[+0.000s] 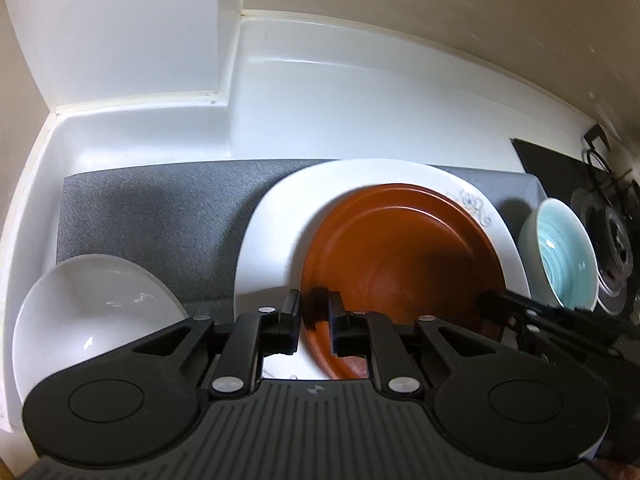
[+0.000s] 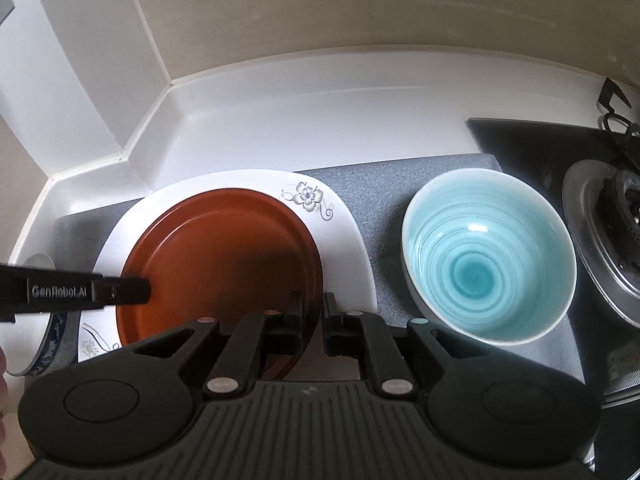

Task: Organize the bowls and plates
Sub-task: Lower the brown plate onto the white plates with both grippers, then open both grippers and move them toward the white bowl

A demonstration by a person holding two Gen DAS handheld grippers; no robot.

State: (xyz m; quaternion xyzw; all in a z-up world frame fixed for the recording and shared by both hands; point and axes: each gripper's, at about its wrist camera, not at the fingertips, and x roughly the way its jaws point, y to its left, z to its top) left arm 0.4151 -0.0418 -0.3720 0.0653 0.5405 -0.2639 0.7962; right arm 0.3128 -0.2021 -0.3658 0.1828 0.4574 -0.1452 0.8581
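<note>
brown plate point(image 2: 224, 256) plain reddish-brown; white plate point(image 2: 348, 236) under it white with grey-purple flower print and curly lines on rim; teal bowl point(image 2: 488, 264) pale turquoise inside with concentric swirl rings, darker at centre, whitish rim; white bowl point(image 1: 92, 312) plain glossy white inside, blue pattern on outer wall; mat point(image 1: 160, 216) grey weave; counter point(image 2: 320, 120) white; stove point(image 2: 532, 148) black

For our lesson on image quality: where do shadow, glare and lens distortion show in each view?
Left wrist view: a dark shadow lies on the brown plate, and the counter edge bows. Right wrist view: small glare spots glint on the blue bowl, and the white plate looks stretched.
</note>
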